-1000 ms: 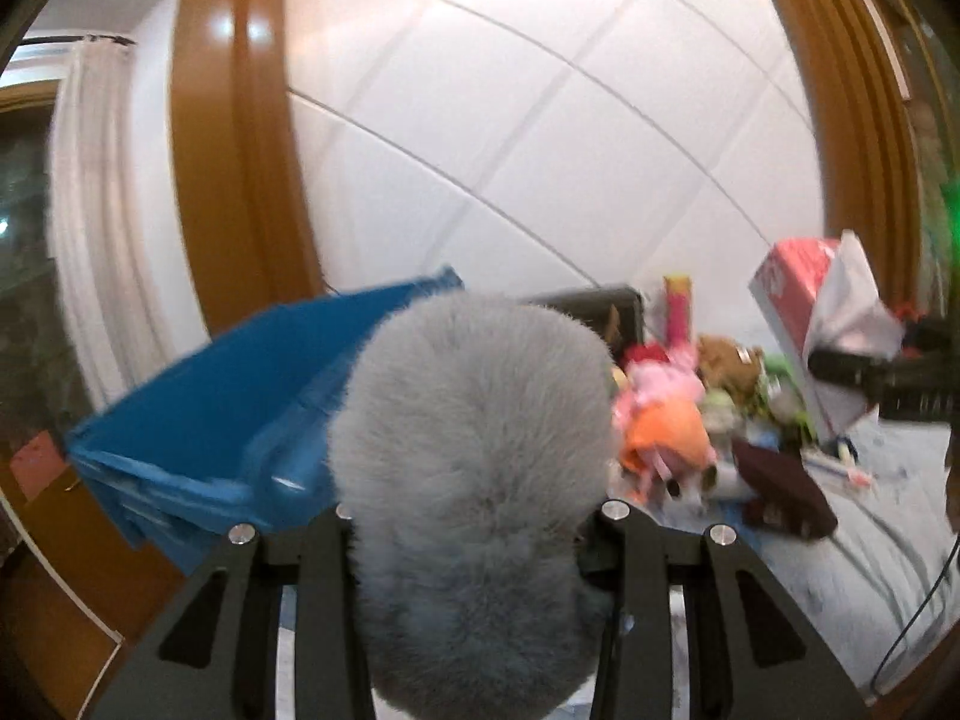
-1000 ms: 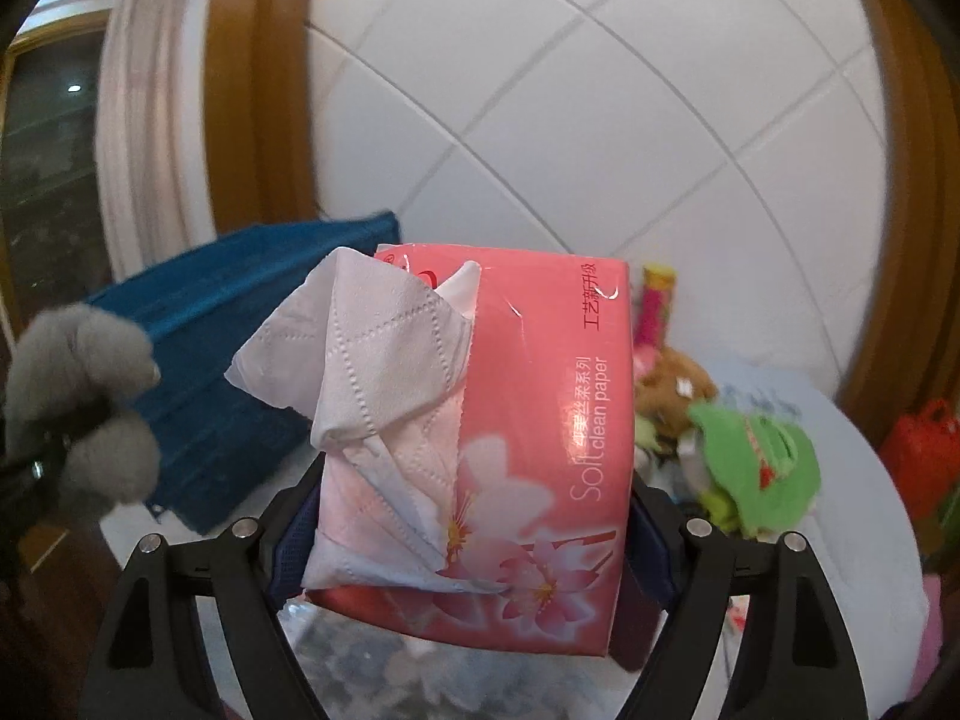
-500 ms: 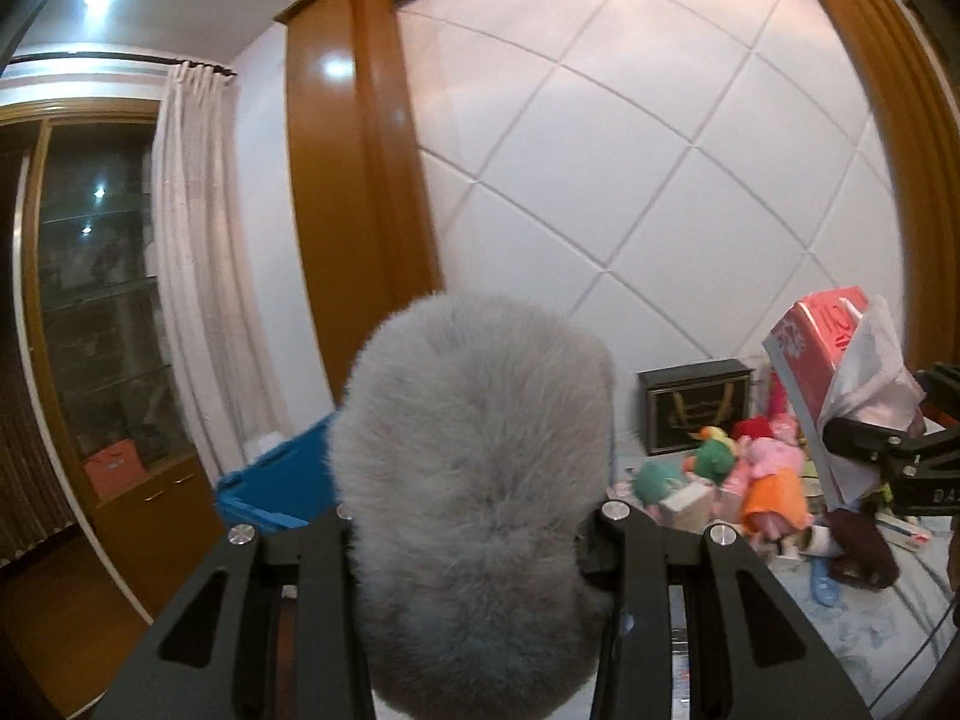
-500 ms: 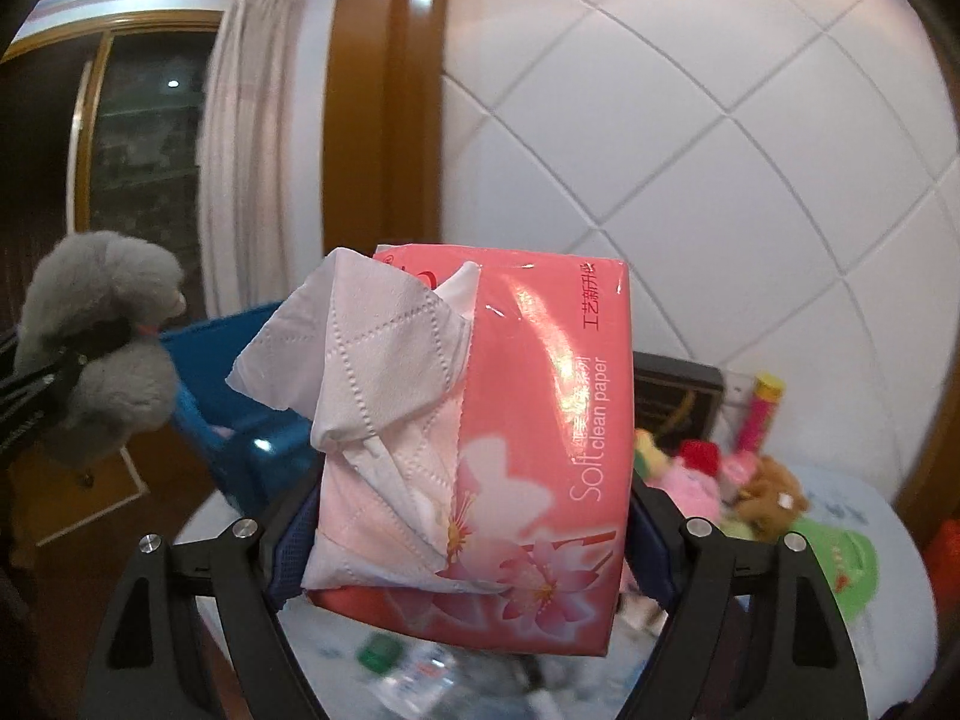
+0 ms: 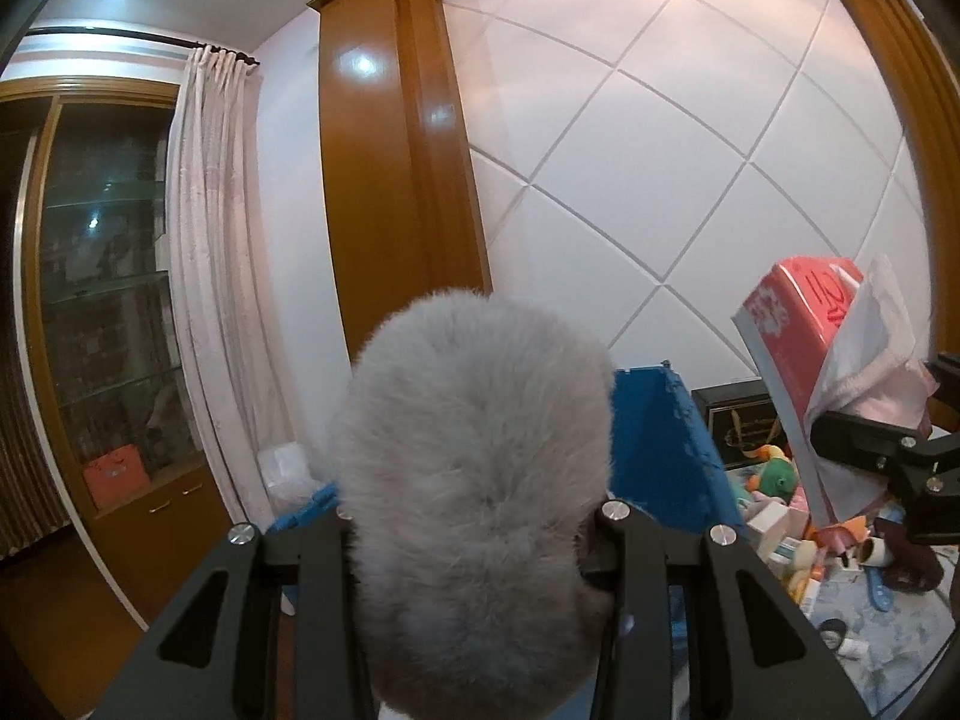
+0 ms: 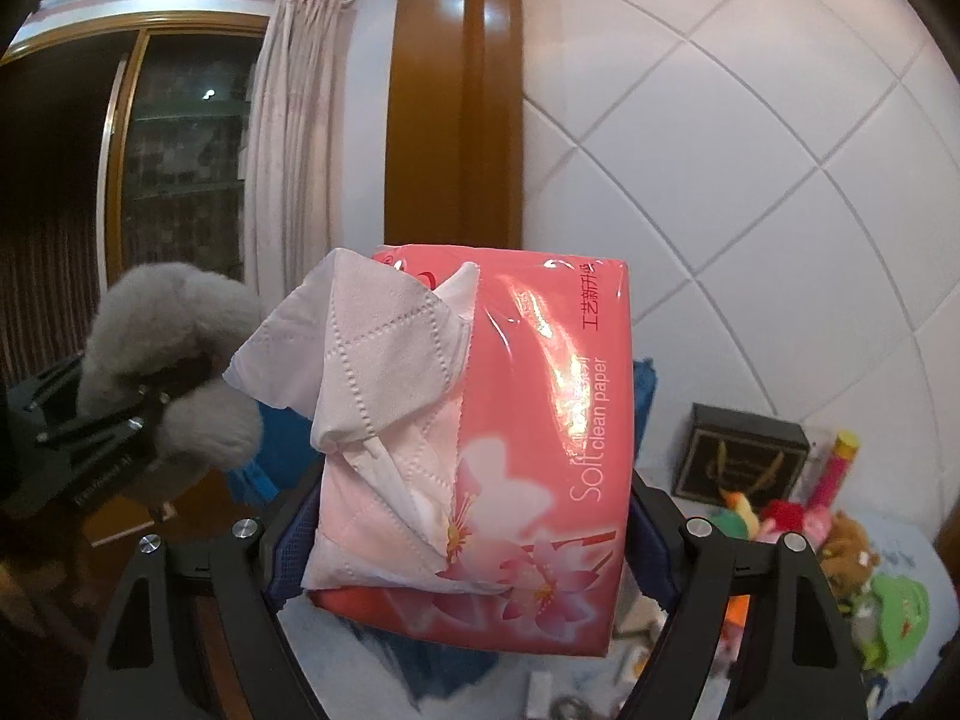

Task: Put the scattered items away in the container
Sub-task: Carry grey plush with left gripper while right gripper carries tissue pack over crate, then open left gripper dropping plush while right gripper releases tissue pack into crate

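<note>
Fur fills the left wrist view: a fluffy grey plush toy (image 5: 474, 480) is pinched between the narrowed jaws of the left claw (image 5: 480, 531), held up in the air. The right claw (image 6: 474, 516) grips a pink plastic-wrapped pack of tissues (image 6: 528, 450), one white sheet pulled loose at its top, jaws spread wide around the pack's sides. A blue plastic storage box (image 5: 666, 450) stands just beyond the plush toy, near the wooden pillar (image 5: 384, 168). To the right, on a pale marbled surface (image 5: 888, 624), lies a heap of small soft toys (image 6: 840, 546) beside a dark framed box (image 6: 738, 456).
</note>
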The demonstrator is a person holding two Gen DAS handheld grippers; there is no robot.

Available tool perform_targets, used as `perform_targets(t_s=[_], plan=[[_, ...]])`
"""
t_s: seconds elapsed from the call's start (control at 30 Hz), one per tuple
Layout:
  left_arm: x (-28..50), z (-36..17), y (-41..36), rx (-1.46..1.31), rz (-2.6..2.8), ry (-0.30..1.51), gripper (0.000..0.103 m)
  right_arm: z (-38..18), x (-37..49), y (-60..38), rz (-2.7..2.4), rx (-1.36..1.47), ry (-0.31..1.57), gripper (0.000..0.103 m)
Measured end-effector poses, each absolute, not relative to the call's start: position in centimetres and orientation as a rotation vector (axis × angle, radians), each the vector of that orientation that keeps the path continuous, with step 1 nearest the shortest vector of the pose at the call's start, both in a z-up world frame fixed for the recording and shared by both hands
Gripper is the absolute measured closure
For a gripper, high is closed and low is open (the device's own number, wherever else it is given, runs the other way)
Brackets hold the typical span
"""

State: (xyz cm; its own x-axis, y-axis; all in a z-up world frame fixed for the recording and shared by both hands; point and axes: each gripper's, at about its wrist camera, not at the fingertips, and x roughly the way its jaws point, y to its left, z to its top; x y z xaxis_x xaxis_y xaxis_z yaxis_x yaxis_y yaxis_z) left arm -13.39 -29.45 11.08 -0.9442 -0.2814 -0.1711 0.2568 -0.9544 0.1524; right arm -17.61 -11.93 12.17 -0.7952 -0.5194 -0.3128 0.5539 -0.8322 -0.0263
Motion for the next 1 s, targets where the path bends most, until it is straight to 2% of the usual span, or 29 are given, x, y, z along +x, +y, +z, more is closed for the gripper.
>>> perform_targets(t_s=[0.4,1.0], plan=[[-20.3,11.1,-33.4,0.303,-2.857,-0.175,0.066,13.2,-21.0,-19.3,-2.523,0.43,0.193,0.019],[-25.9,9.1,-34.9,0.39,-2.842,-0.163,0.064,9.1,-29.6,-20.8,-2.544,0.613,0.225,0.019]])
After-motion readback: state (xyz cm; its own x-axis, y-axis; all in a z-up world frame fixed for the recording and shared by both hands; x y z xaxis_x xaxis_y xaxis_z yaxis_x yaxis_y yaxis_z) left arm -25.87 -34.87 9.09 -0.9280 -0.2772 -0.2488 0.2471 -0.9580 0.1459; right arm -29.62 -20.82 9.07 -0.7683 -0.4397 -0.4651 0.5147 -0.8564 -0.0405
